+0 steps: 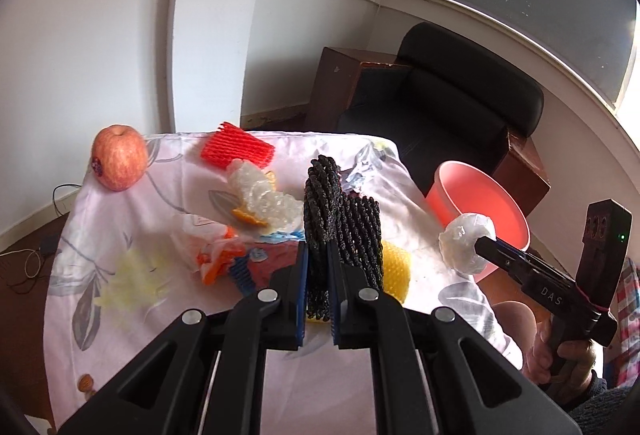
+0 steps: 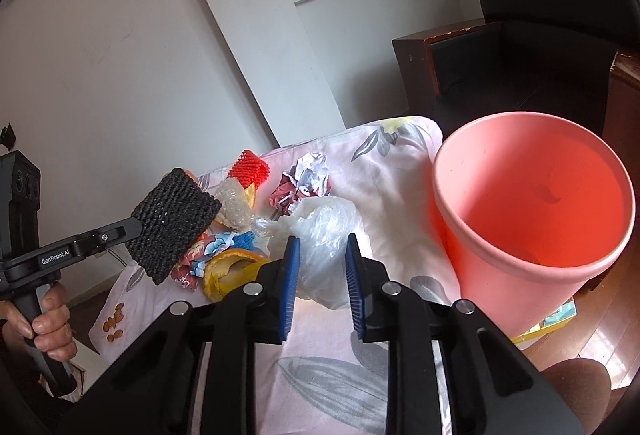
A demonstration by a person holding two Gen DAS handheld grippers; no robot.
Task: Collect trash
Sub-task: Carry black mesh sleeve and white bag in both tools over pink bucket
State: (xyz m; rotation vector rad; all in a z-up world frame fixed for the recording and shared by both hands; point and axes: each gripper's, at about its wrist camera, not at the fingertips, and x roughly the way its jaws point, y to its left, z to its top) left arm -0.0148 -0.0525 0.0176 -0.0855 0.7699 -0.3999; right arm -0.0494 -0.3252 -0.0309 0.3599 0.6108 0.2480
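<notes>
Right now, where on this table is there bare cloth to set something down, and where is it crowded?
Free: the near strip of the floral tablecloth, below the trash, and the cloth between the red apple and the heap. Crowded: the middle, from the red foam net down to the yellow foam net. The pink plastic bucket borders the right edge.

Bucket [image 2: 532, 219] at desk's [image 2: 320, 375] right edge. Left of bucket on the desk: crumpled paper [image 2: 304, 183], then foam net [image 2: 250, 169]; apple [image 1: 119, 163] far left.
</notes>
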